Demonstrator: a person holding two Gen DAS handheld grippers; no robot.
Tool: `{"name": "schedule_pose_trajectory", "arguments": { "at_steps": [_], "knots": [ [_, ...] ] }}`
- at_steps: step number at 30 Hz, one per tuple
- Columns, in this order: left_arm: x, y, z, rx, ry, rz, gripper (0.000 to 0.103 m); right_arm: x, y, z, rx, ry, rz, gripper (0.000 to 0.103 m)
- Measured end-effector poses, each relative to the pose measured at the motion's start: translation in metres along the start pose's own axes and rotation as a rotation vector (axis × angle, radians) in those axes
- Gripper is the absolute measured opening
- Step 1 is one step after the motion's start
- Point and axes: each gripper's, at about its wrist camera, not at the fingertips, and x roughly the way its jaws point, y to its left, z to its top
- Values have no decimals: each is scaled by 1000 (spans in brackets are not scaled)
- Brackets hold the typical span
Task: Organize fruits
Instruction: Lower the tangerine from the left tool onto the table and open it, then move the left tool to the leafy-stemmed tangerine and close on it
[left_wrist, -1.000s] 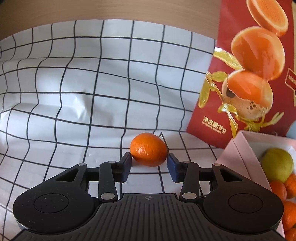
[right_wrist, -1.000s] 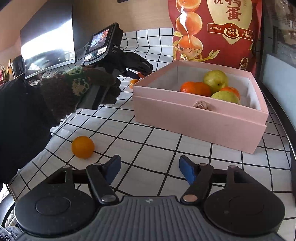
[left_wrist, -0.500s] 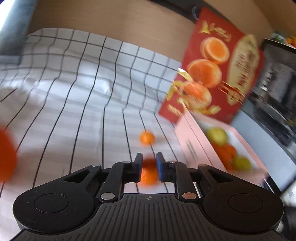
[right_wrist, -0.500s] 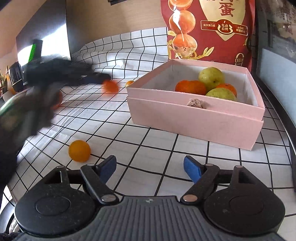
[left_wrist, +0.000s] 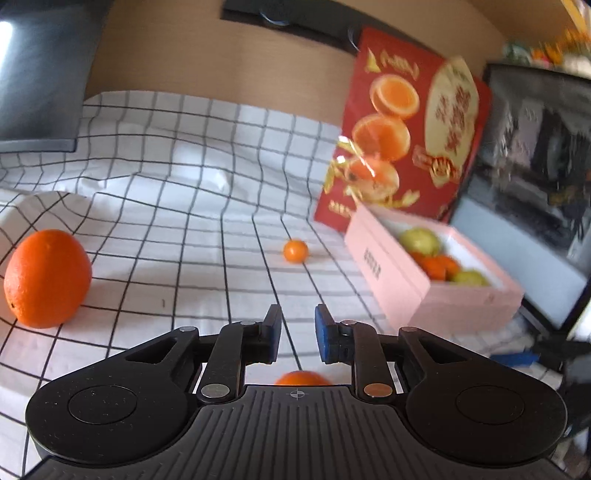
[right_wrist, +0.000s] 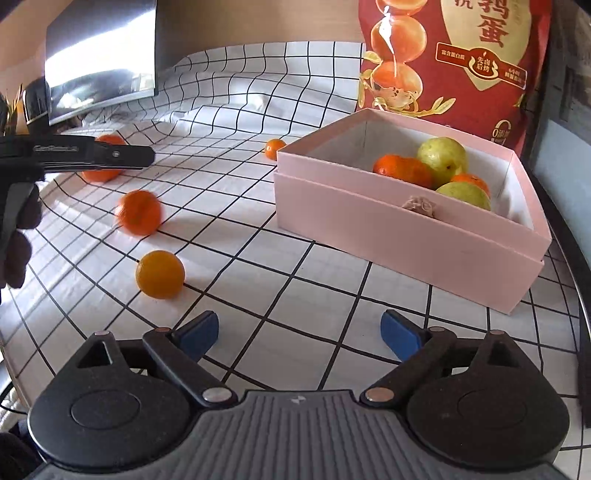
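A blurred mandarin lies loose on the checked table, left of the pink box holding fruit. The left claw is opening, narrow gap empty. The right claw is opening wide, nothing between its pads.

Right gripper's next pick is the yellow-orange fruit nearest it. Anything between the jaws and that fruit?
Nothing visible. The right gripper, jaws opening and empty, faces only bare checked cloth before the yellow-orange fruit. The pink box sits off to the other side.
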Motion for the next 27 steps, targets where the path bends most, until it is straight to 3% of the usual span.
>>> {"name": "schedule_pose_trajectory", "arguments": {
  "at_steps": [4,11,15,19,27],
  "knots": [
    [3,-10,-13,45,43,-19,25,-1,-4,0,12,-4,14,96],
    [-14,-7,-12,34,-20,-27,26,-1,-4,0,17,-7,16,96],
    [-43,1,-5,46,-74,22,26,-1,-4,0,18,-8,16,96],
    [-51,-3,-16,95,-42,32,26,0,-3,0,15,-6,14,96],
    [-26,-28,-33,228,8,65,29,0,-2,0,7,-3,7,96]
  ]
}}
